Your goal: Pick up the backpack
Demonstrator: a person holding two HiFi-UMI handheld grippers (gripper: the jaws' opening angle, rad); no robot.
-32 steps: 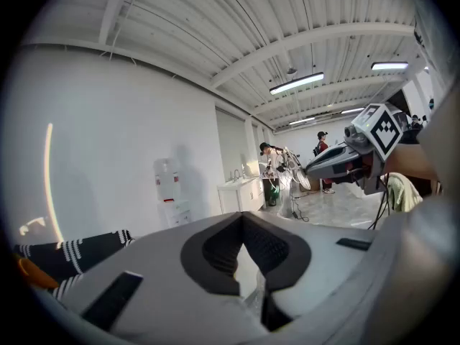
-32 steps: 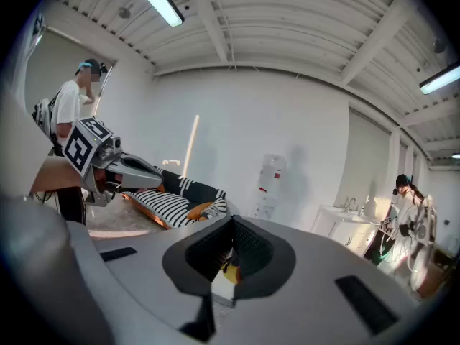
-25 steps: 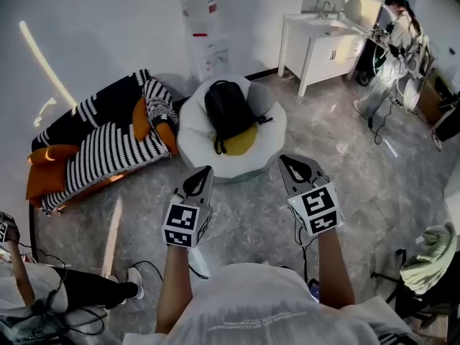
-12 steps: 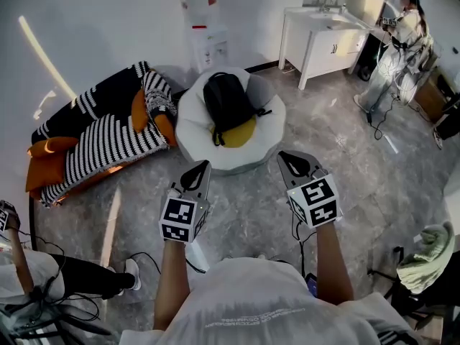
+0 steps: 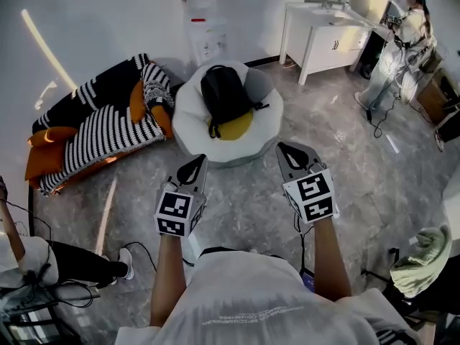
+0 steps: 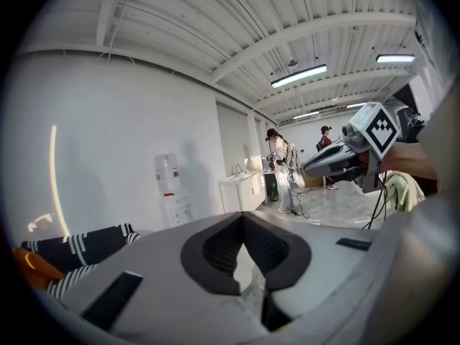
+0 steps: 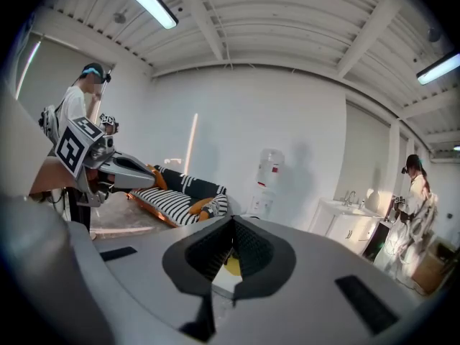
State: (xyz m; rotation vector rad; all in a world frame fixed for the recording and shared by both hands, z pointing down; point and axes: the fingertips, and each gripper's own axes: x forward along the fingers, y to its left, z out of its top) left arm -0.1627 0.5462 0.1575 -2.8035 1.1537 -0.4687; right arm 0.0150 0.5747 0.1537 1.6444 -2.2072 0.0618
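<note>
I have both grippers held out side by side over the marbled floor [image 5: 244, 207], apart from each other. The left gripper [image 5: 194, 167] has its fingers pressed fully together with nothing between them. The right gripper [image 5: 290, 152] is the same, closed tight and empty. The black backpack [image 5: 224, 95] lies ahead of both pairs of fingers and well apart from them, somewhat closer to the left pair's side. It rests on a round white beanbag [image 5: 188, 124], with a yellow cushion [image 5: 236, 126] showing under its near end. Off to the left of the fingers, a black-and-white striped sofa [image 5: 100, 139] with orange cushions [image 5: 44, 160] sits against the wall. Beyond the backpack stands a water dispenser [image 5: 205, 20]. Ahead and to the right of the fingers is a white sink cabinet [image 5: 323, 38], with a person [image 5: 402, 31] standing beside it.
</note>
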